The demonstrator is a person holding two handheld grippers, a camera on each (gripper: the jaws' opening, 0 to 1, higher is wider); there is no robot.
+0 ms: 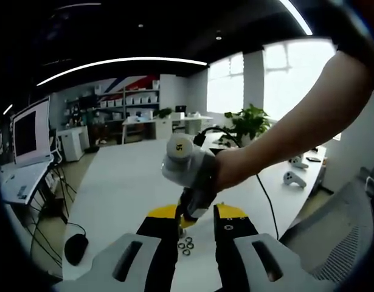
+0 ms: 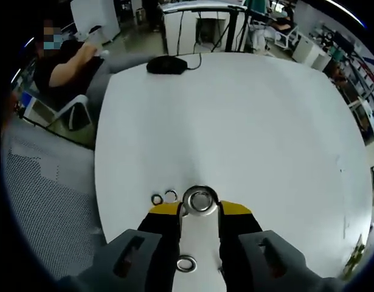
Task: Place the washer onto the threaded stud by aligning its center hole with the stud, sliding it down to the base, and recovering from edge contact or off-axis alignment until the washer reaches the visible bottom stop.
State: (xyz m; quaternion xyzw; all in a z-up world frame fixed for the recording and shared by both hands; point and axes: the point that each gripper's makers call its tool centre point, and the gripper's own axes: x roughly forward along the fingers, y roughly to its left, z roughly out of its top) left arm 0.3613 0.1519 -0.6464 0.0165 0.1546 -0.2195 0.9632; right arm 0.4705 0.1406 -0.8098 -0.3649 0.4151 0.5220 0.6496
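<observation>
The right gripper (image 2: 200, 214) is seen from its own view with its yellow-tipped jaws set narrowly on either side of a washer (image 2: 200, 200), which sits between the tips over the white counter (image 2: 247, 121); whether the washer is actually clamped cannot be told, and no stud can be made out beneath it. Two spare washers (image 2: 164, 198) lie just to the left of the jaws, and another washer (image 2: 187, 264) is seen lower down between the gripper's arms. A black mouse (image 2: 166, 64) rests at the counter's far edge. In the left gripper view, the left gripper (image 1: 197, 214) is held with jaws apart, nothing between them, while the right gripper (image 1: 187, 220), gripped by a hand (image 1: 232, 167), is pointed down at the counter (image 1: 120, 182) between them. A cluster of washers (image 1: 186, 246) lies near its tip.
</observation>
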